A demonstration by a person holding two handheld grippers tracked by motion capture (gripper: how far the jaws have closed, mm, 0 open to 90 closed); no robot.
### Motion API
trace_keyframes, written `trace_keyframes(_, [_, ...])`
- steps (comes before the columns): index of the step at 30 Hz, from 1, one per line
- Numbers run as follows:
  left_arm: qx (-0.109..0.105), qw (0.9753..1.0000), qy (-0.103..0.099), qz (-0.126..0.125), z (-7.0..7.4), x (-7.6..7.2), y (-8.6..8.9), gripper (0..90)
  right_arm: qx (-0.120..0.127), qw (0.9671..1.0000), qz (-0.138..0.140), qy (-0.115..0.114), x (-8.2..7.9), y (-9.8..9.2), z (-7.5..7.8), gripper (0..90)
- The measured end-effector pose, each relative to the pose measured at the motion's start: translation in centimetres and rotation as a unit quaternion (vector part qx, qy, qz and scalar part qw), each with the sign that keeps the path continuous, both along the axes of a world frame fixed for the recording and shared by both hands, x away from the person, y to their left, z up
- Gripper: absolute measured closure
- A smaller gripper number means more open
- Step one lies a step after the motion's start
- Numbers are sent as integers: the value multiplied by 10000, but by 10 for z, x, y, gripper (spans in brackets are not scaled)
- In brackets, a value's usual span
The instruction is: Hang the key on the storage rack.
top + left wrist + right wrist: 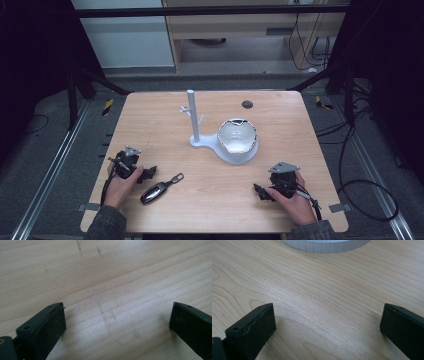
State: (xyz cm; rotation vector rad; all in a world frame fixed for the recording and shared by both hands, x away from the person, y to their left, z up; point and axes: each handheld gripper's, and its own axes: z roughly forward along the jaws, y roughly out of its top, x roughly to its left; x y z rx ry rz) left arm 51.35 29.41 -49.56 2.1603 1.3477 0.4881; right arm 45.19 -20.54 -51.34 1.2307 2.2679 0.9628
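Car key [154, 192] — probably a fob — lies beside left gripper [150, 172]; right gripper [260, 191] faces stand [325, 245]; both jaws wide.

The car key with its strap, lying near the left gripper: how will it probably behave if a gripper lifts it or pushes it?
The car key looks flat and glossy, so it would probably slide on the table rather than roll, and may slip between jaws. Its short strap would likely dangle when lifted. It seems small, so probably light.

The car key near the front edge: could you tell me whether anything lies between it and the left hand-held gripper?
Nothing visible does. The car key lies on bare table just right of the left hand-held gripper, whose jaws stand open.
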Motion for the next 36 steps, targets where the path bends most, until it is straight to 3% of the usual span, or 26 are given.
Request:
trace_keyframes(2, [110,9998,143,-113,9,-1,-2,96,0,10000,-3,0,0,0,0,4])
trace_keyframes(5, [124,9995,271,-141,20,-3,-5,89,1,10000,-2,1,0,0,0,4])
trace_keyframes(6, [115,9991,329,-236,32,-7,-11,91,1,10000,-3,0,0,0,0,4])
trace_keyframes(7, [115,9991,329,-236,32,-7,-11,91,0,10000,-2,0,0,0,0,4])
trace_keyframes(8, [192,9987,324,-341,44,-11,-16,91,-2,10000,-2,-1,0,0,0,4])
trace_keyframes(11, [192,9981,393,-445,54,-15,-21,91,-2,10000,-1,-1,0,0,0,4])
trace_keyframes(12, [255,9971,492,-516,63,-19,-27,91,6,10000,-7,7,0,0,0,4])
trace_keyframes(15, [411,9945,707,-656,71,-25,-35,97,11,10000,-13,14,0,0,0,4])
trace_keyframes(17, [253,9920,956,-784,73,-30,-41,98,7,10000,-7,10,0,0,0,4])
trace_keyframes(21, [623,9876,1073,-966,71,-38,-51,103,8,10000,-7,9,0,0,0,4])
trace_keyframes(27, [686,9859,1116,-1045,69,-40,-59,95,10,10000,-15,21,0,0,0,4])
trace_keyframes(28, [755,9840,1172,-1109,68,-39,-62,94,16,10000,-14,16,0,0,0,4])
trace_keyframes(36, [824,9801,1316,-1236,64,-39,-72,102,15,10000,-15,19,0,0,0,4])
